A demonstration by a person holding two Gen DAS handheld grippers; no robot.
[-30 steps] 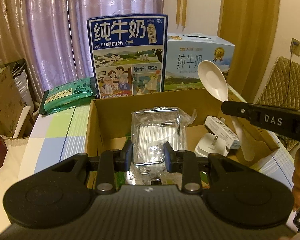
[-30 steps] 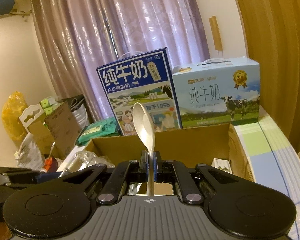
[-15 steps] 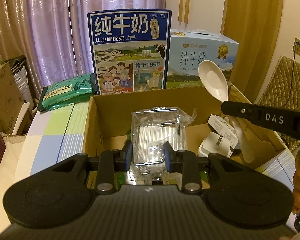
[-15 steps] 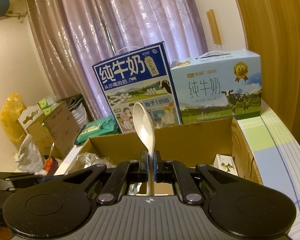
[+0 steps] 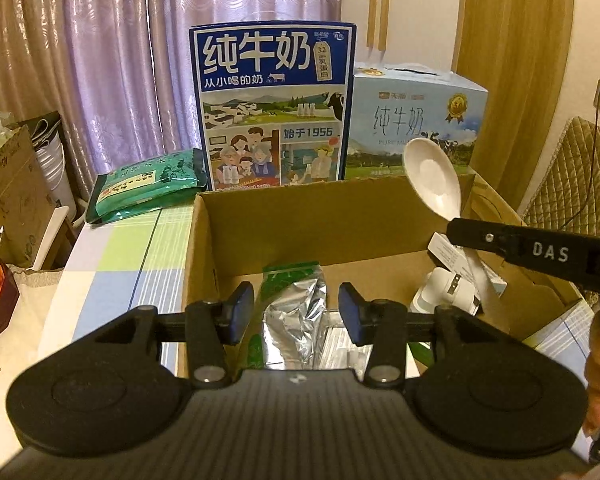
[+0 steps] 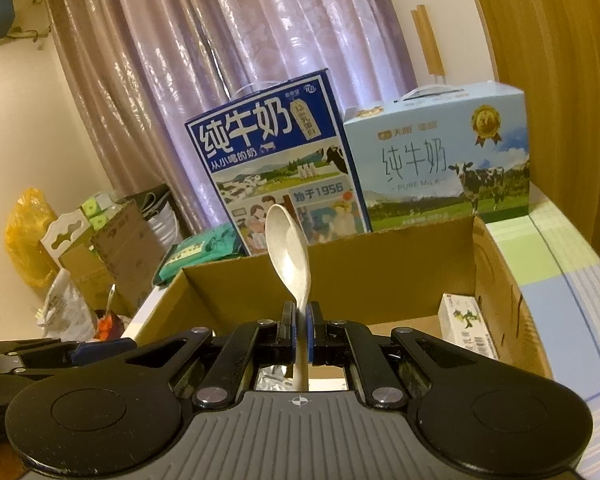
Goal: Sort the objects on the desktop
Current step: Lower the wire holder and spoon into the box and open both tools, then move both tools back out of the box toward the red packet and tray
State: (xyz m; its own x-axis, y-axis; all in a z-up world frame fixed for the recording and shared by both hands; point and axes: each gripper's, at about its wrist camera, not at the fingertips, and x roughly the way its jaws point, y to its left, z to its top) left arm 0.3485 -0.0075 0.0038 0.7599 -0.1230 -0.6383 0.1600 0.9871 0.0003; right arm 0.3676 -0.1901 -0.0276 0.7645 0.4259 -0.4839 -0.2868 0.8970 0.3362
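Left gripper (image 5: 296, 312) has just let go — jaws apart, clear packet now in the cardboard box (image 5: 300, 216) — while my right gripper (image 6: 299, 330) stays clamped on the white spoon (image 6: 290, 248), next in.

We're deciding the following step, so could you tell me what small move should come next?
Probably lower the right tongs and release the spoon into the cardboard box: they are shut on its handle above the box, while the left tongs are open and empty.

Matte black all over on the left gripper (image 5: 296, 312): ribbed housing, two round discs, silver screws on the linkage arms, blue pads lining its jaws. Same build on the right gripper (image 6: 299, 334), white "DAS" lettering along its side.
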